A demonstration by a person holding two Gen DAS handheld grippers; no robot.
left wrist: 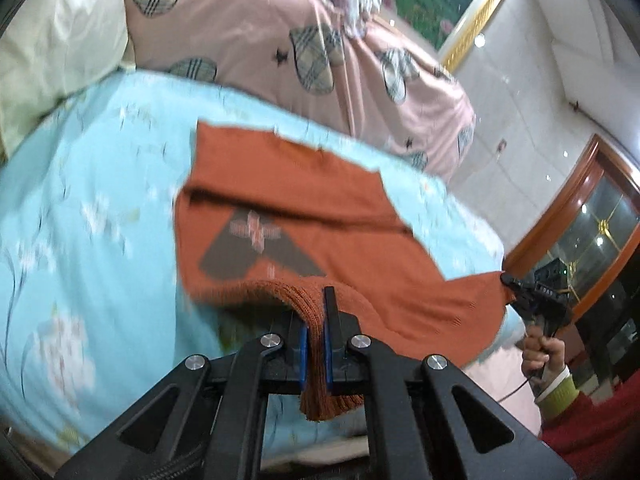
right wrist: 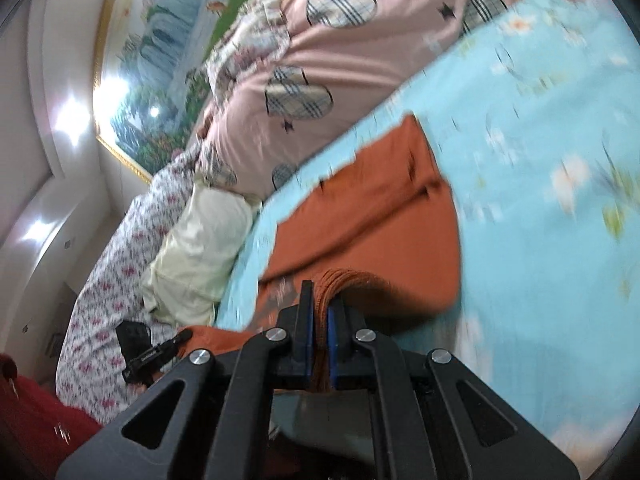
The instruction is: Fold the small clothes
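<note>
A small rust-orange knit sweater [left wrist: 304, 200] with a grey motif lies on the light blue floral bed sheet [left wrist: 100, 208]. My left gripper [left wrist: 316, 312] is shut on its ribbed hem, lifted off the sheet. My right gripper [right wrist: 320, 300] is shut on another part of the same hem; the sweater [right wrist: 372, 216] stretches away from it. The right gripper also shows at the right of the left wrist view [left wrist: 510, 280], pinching the sweater's corner. The left gripper shows at the lower left of the right wrist view [right wrist: 184, 336].
A pink quilt [left wrist: 260, 40] with plaid hearts is heaped at the far side of the bed. A cream pillow [right wrist: 200, 248] and a floral quilt [right wrist: 120, 280] lie beside it. A framed landscape painting [right wrist: 160, 60] hangs on the wall. A wood-framed glass door [left wrist: 592, 232] stands at the right.
</note>
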